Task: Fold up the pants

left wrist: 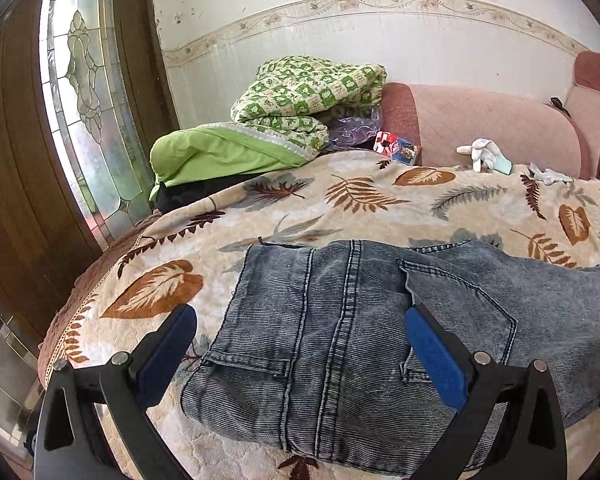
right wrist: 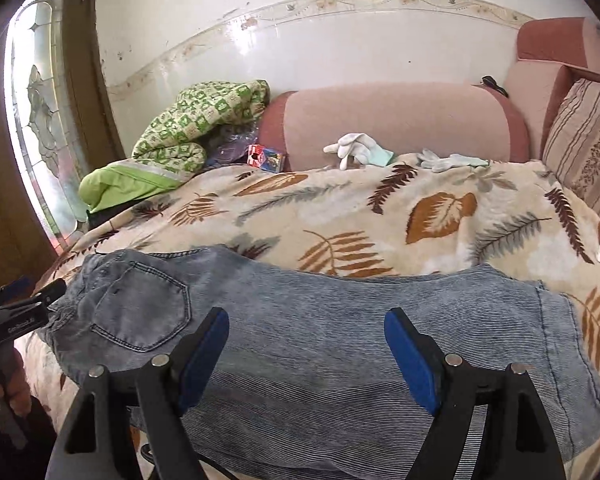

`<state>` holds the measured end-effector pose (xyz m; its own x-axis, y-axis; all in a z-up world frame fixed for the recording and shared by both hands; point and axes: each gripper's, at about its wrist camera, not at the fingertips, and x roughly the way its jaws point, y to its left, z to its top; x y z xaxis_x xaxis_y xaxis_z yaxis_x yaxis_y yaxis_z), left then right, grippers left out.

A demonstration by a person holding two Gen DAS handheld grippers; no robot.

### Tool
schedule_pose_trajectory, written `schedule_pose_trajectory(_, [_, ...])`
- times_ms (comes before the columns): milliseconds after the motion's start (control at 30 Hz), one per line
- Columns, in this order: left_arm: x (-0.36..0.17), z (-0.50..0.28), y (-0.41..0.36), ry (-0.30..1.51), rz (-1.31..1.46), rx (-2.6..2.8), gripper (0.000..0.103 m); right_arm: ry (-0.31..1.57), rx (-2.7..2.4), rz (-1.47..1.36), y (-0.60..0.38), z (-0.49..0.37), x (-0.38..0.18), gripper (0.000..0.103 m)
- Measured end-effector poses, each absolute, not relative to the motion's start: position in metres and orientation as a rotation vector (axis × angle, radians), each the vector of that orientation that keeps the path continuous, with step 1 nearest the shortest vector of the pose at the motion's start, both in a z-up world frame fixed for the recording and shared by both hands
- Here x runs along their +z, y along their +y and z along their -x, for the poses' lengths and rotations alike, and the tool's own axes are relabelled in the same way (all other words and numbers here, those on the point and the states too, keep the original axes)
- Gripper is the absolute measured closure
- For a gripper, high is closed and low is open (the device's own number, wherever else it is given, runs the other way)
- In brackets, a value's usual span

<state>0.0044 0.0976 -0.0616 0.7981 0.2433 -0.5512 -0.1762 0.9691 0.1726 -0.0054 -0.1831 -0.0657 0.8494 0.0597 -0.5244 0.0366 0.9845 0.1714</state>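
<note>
Left wrist view: leaf-print blanket (left wrist: 340, 200) seen spread; jeans (left wrist: 340, 320) laid lengthwise, waist at 6 o'clock. Left gripper (left wrist: 300, 316) and right gripper (right wrist: 306, 320) held spread, nothing pinched. Judged between folds; hem-to-waist fold judged next, needing both hem corners pinched

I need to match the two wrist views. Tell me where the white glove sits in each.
Left wrist view: white glove, upper right, on the leaf blanket's far edge against the pink sofa back.
Right wrist view: white glove, upper centre, same edge.
Shared landmark: red card box, left of the glove.
</note>
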Motion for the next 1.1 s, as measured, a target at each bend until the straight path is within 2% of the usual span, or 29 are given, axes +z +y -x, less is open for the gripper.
schedule_pose_trajectory(333, [-0.075, -0.009, 0.083, 0.683, -0.125, 0.122, 0.000, 0.589, 0.036, -0.174, -0.174, -0.001, -0.073, 0.020])
schedule_pose_trajectory(600, [-0.083, -0.006, 0.056, 0.697, -0.197, 0.054, 0.000, 0.602, 0.035, -0.187, -0.176, -0.003, -0.075, 0.020])
schedule_pose_trajectory(1100, [-0.087, -0.009, 0.054, 0.708, -0.214, 0.059, 0.000, 0.608, 0.044, -0.181, -0.173, -0.003, -0.076, 0.020])
